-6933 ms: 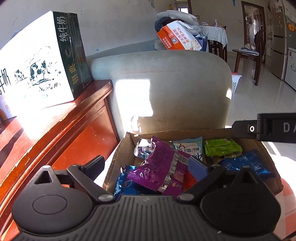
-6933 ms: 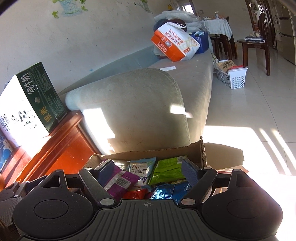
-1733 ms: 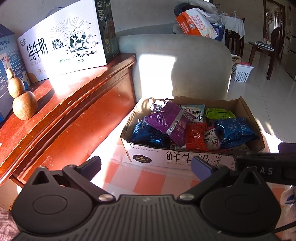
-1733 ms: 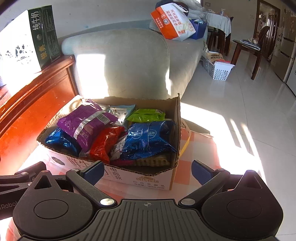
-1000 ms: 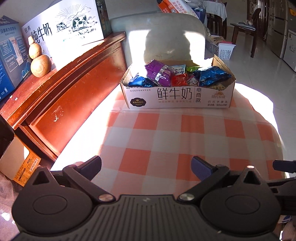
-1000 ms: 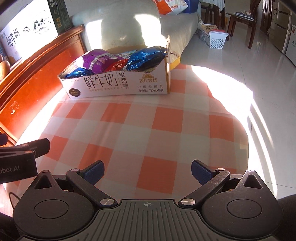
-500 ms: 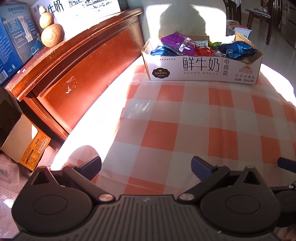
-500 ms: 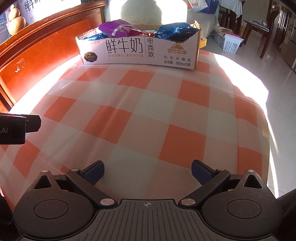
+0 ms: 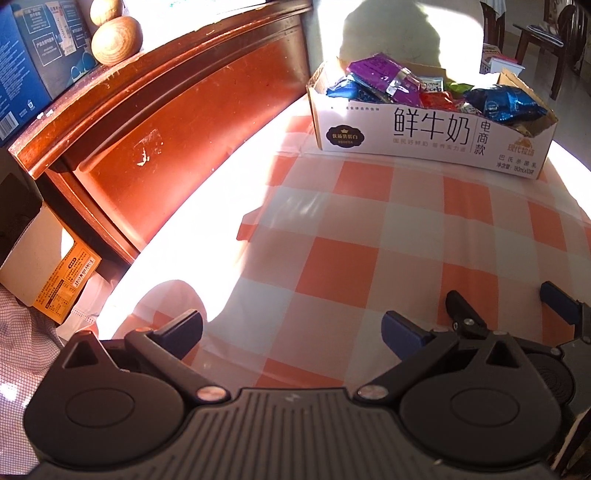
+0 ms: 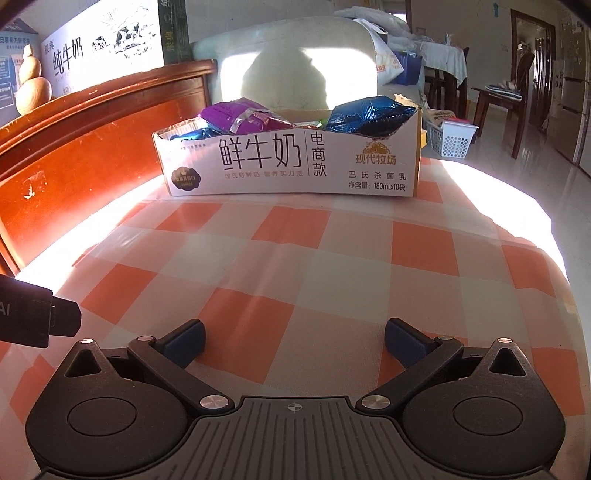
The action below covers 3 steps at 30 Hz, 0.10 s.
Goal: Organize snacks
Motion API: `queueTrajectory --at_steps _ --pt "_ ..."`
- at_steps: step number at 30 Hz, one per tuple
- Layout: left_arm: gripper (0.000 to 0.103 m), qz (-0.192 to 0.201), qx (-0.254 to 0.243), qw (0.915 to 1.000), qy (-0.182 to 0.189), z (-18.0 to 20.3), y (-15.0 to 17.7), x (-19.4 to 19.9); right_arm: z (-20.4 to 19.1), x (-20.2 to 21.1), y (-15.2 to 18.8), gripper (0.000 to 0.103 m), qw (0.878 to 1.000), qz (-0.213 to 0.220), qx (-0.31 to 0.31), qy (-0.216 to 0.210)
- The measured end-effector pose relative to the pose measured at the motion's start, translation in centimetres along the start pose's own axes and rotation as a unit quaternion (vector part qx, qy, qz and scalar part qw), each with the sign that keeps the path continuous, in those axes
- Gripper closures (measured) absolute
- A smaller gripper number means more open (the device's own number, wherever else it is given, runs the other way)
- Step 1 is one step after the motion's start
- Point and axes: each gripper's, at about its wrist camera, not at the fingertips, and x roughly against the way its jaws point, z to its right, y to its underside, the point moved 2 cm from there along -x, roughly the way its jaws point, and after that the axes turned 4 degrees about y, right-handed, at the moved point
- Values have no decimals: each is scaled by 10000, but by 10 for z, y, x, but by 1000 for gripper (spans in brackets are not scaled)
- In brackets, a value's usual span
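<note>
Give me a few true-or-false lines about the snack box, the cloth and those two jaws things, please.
1. The snack box stands on the checked cloth. True.
2. The right gripper holds a purple packet. False: its jaws are open and empty.
3. A blue packet sticks up above the box's rim. True.
4. The left gripper is reaching into the box. False: it hangs open over the cloth, well short of the box.
5. A wooden gourd sits on the red wooden cabinet. True.

My left wrist view high over table's near edge, my right lower, both sharing far snack box (image 9: 428, 129) (image 10: 291, 162)
</note>
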Motion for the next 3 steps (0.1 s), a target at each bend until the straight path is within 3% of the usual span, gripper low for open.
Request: queueTrajectory --at_steps 3 --pt "1 14 -23 10000 -44 0 -1 -1 -3 -4 -1 0 9999 152 -24 69"
